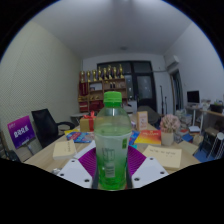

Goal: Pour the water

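- Between your two fingers, right at the front of the view, stands a clear plastic bottle (112, 142) with a bright green cap and a greenish tint to its body.
- Your hand-held gripper (112, 172) has a magenta pad (88, 163) showing at either side of the bottle's lower half; the pads sit right against its sides, so it looks clamped on the bottle.
- You see the bottle upright, its cap reaching up in front of the far shelving (103, 88).
- Its base is cut off below the fingers, so you cannot tell whether it rests on the table (62, 150) or is lifted off it.
- How much water is in the bottle is hard to make out; the body is see-through and only tinted.
- Behind the bottle the table carries scattered papers and coloured items, too small for you to name.
- A dark chair (45, 124) stands at the table's far side, left of the bottle, and a purple sign (20, 130) sits further left.
- The shelving on the back wall holds rows of small objects you cannot identify.
- To the right, a monitor (193, 97) and more clutter are only partly readable.
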The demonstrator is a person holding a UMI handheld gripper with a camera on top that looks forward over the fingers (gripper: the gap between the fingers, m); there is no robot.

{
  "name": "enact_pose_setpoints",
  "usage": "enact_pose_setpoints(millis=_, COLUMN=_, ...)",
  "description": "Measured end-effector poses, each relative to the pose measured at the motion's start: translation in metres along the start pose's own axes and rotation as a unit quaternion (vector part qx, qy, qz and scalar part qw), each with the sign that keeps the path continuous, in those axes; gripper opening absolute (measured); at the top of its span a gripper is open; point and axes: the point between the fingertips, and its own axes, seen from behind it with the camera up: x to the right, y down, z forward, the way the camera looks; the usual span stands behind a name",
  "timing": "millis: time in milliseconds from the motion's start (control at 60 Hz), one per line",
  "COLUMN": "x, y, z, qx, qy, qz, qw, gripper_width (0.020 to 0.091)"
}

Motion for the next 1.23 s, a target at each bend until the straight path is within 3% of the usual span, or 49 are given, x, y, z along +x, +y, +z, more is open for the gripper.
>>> enact_pose_setpoints(millis=117, x=0.025, y=0.035, z=-0.008, qx=-0.003, qy=0.015, qz=-0.021, qw=1.000, gripper_width=0.0389)
enact_pose_setpoints(millis=200, x=0.019, y=0.036, z=0.012, qx=-0.021, qy=0.004, qz=-0.044, qw=0.999, gripper_width=0.0386)
enact_pose_setpoints(millis=217, x=0.018, y=0.041, z=0.011, qx=-0.025, qy=0.002, qz=-0.047, qw=0.999, gripper_width=0.0410)
enact_pose_setpoints(millis=250, x=0.020, y=0.044, z=0.014, qx=-0.011, qy=-0.003, qz=-0.057, qw=0.998, gripper_width=0.0391)
enact_pose_setpoints(millis=433, x=0.023, y=0.041, z=0.021, qx=-0.011, qy=0.001, qz=-0.048, qw=0.999, gripper_width=0.0410)
enact_pose_setpoints(millis=533, x=0.022, y=0.043, z=0.018, qx=-0.019, qy=-0.004, qz=-0.055, qw=0.998, gripper_width=0.0546)
enact_pose_setpoints(millis=617, x=0.017, y=0.049, z=0.000, qx=-0.045, qy=-0.018, qz=-0.056, qw=0.997, gripper_width=0.0731)
enact_pose_setpoints(millis=683, x=0.010, y=0.044, z=-0.017, qx=-0.053, qy=-0.034, qz=-0.053, qw=0.997, gripper_width=0.0827)
enact_pose_setpoints(millis=817, x=0.025, y=0.035, z=-0.067, qx=-0.056, qy=-0.024, qz=-0.065, qw=0.996, gripper_width=0.0832)
enact_pose_setpoints(millis=1050, x=0.009, y=0.012, z=-0.225, qx=-0.043, qy=-0.035, qz=-0.087, qw=0.995, gripper_width=0.0834)
enact_pose_setpoints(millis=1233, x=-0.006, y=0.021, z=-0.333, qx=-0.038, qy=-0.051, qz=-0.049, qw=0.997, gripper_width=0.0832)
